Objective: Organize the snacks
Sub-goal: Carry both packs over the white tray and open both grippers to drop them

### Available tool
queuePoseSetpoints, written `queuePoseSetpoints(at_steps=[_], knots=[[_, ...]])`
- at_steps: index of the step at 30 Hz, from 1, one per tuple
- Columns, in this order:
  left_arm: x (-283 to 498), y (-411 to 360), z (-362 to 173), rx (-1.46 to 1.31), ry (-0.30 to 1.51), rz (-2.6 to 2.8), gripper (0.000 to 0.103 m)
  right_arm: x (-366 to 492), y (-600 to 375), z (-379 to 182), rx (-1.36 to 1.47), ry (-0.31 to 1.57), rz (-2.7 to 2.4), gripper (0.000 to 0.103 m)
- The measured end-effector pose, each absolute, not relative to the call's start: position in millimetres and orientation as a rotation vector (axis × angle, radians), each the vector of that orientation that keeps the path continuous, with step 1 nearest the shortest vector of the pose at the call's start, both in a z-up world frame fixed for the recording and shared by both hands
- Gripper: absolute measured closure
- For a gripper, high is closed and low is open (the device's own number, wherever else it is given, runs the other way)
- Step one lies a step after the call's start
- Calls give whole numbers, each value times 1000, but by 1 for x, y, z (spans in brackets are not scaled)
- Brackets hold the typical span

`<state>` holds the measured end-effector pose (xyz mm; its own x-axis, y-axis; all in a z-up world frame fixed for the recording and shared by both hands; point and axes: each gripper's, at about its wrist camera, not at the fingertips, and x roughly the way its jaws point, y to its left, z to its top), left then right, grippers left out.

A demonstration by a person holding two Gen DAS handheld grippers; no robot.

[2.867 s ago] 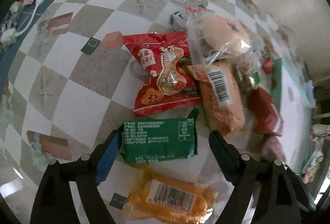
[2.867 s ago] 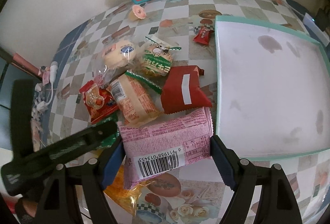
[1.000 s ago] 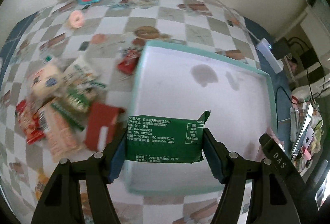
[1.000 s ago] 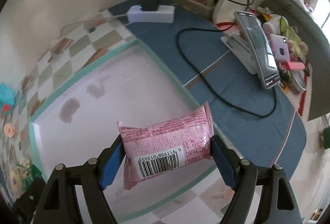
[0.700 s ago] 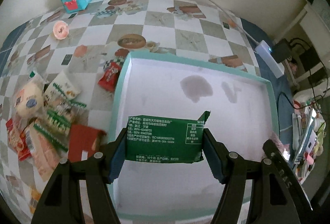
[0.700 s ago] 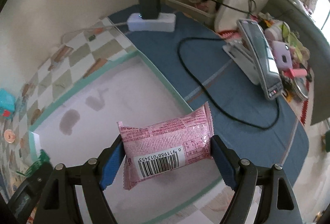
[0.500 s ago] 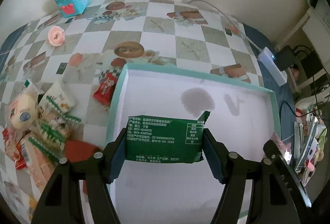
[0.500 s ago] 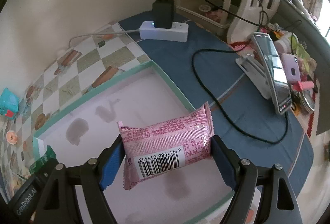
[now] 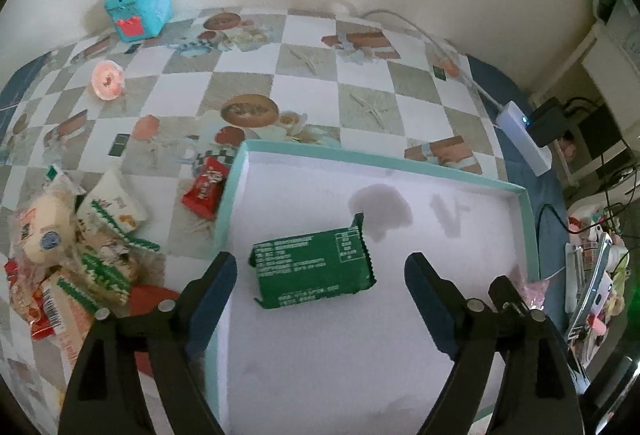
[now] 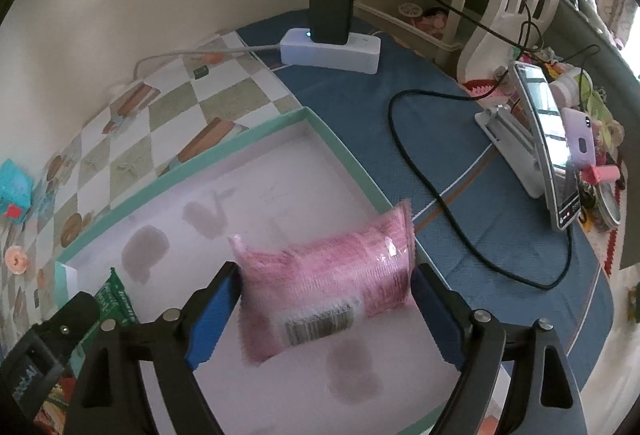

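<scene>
- The green snack packet (image 9: 314,269) looks like crinkled plastic film with a dull sheen and serrated ends.
- The pink snack packet (image 10: 326,285) is glossy film, catching a highlight near one end.
- The tray (image 9: 529,231) has a matt white floor with darker stains and a smooth teal rim.
- The checkered tablecloth (image 9: 304,63) looks smooth and printed.
- The blue cloth (image 10: 500,227) has a woven, matt texture.
- The power strip (image 10: 332,51) is smooth white plastic.
- The gripper fingers (image 9: 212,295) look like matt plastic, black and blue.
</scene>
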<state>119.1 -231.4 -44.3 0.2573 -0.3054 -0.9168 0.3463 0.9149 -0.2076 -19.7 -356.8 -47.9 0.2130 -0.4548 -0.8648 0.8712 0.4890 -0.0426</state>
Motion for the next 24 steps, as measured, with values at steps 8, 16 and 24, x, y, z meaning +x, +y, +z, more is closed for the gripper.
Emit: queuePoseSetpoints(at_steps=[8,16,24], knots=[[110,-187,-34,-64,1244,-384,10,-24,-338,-37,475,946,-931,0],[93,-141,-25,-47,1235,-269,10,-39,-306,-31,420,980,-888,0],[72,-90,-20,-59,1248,-178,10,-55,-270,-18,458,975,-822,0]])
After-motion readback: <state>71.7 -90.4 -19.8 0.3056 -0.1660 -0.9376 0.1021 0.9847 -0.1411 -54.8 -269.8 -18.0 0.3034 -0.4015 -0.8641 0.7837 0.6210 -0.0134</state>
